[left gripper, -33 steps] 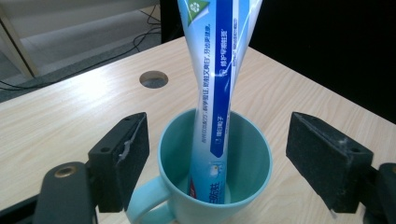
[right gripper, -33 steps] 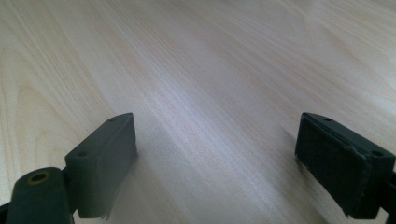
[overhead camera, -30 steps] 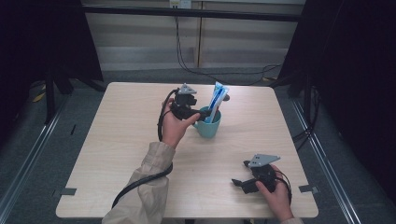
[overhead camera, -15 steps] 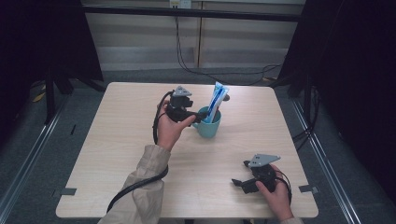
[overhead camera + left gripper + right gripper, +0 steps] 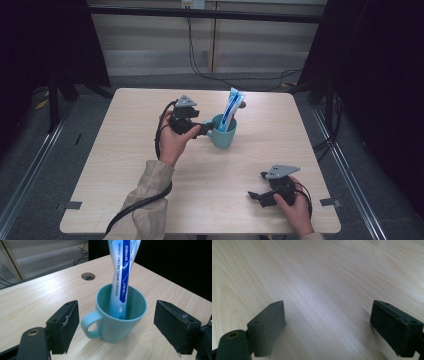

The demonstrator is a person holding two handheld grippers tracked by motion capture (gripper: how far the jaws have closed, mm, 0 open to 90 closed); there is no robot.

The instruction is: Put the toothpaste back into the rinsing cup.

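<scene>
Teal mug (image 5: 117, 322), blue-white tube (image 5: 122, 277)

Tube print: the toothpaste tube (image 5: 122, 277) standing in the mug (image 5: 120, 325) carries white characters on a dark blue band; they are too small and blurred to read.
Tube top: some green and blue print, not legible.
Other text: none can be read.
</scene>
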